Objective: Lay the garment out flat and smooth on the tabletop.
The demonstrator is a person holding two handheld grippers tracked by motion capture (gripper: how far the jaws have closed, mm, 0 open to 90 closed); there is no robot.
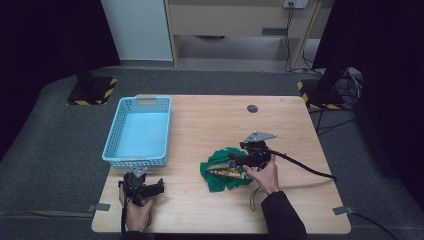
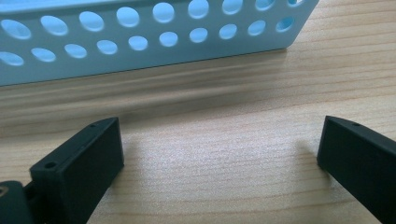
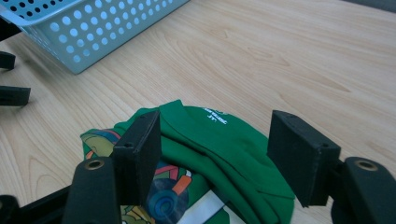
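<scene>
A crumpled green garment with a colourful print lies on the wooden table, right of centre. My right gripper is low over it, held by a hand coming from the front edge. In the right gripper view the jaws stand apart, with a green fold between them and a visible gap at the right pad. My left gripper is near the front left of the table, just in front of the basket. Its jaws are wide open over bare wood.
A light blue perforated basket sits at the table's left, its interior holding nothing; its wall is close ahead of the left jaws. A dark round insert is set in the table's far side. A black cable trails right from the right gripper.
</scene>
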